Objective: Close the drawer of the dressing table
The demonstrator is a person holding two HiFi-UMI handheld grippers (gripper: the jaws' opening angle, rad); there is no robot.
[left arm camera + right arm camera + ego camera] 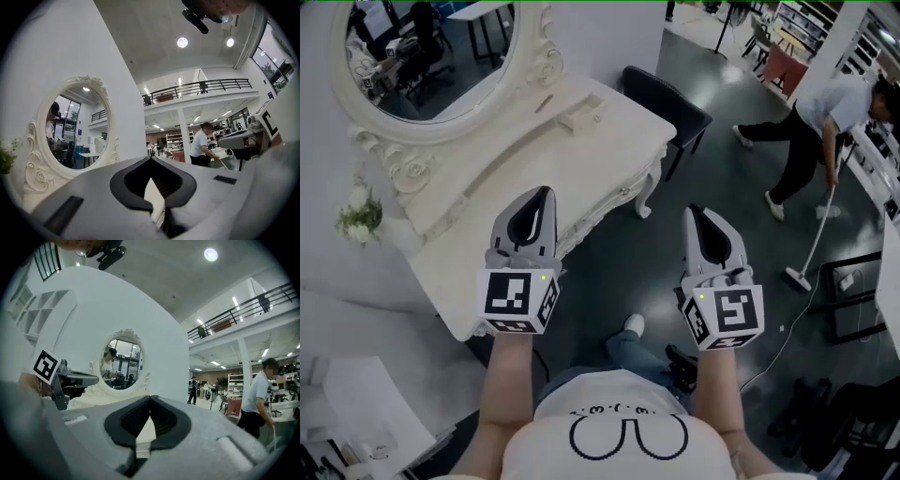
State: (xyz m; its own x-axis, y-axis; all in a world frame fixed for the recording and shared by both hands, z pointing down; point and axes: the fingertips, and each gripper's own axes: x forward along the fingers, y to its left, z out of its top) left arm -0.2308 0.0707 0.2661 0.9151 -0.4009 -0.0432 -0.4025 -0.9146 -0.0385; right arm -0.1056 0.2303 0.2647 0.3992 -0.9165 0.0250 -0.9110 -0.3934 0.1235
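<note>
A: Where's the desk (pixel 609 141) rel. to you?
B: Front-left. White, w/ a big oval mirror (pixel 431 56) at its back. Its front edge runs diagonally under my L side. Black chair (pixel 670 103) at the far end, well apart from me.
A: And the tongs?
B: Both level, both pinched together, nothing between them. L tongs (pixel 539 199) sit above the desk's front edge. R tongs (pixel 697 217) are over the dark floor (pixel 609 272), just off the desk.
A: Drawer?
B: Should be in the front panel below the top, but I can't tell how far out it stands. The top's lip and the L tongs cover that part. Neither gripper view shows it; both look over the top at the mirror.
A: So step in hand, imo, is the reach. No push yet.
B: Agreed. How to do it right?
A: Go lower first so the drawer face shows. Tongs closed, no grip needed, blunt tips as a pusher. Press mid-face, straight in; off-centre prob jams it. L is nearer, so use L and hold R clear.
B: Small stuff on top?
A: Little white box (pixel 581 114) near the back. Push slow so nothing shakes.
</note>
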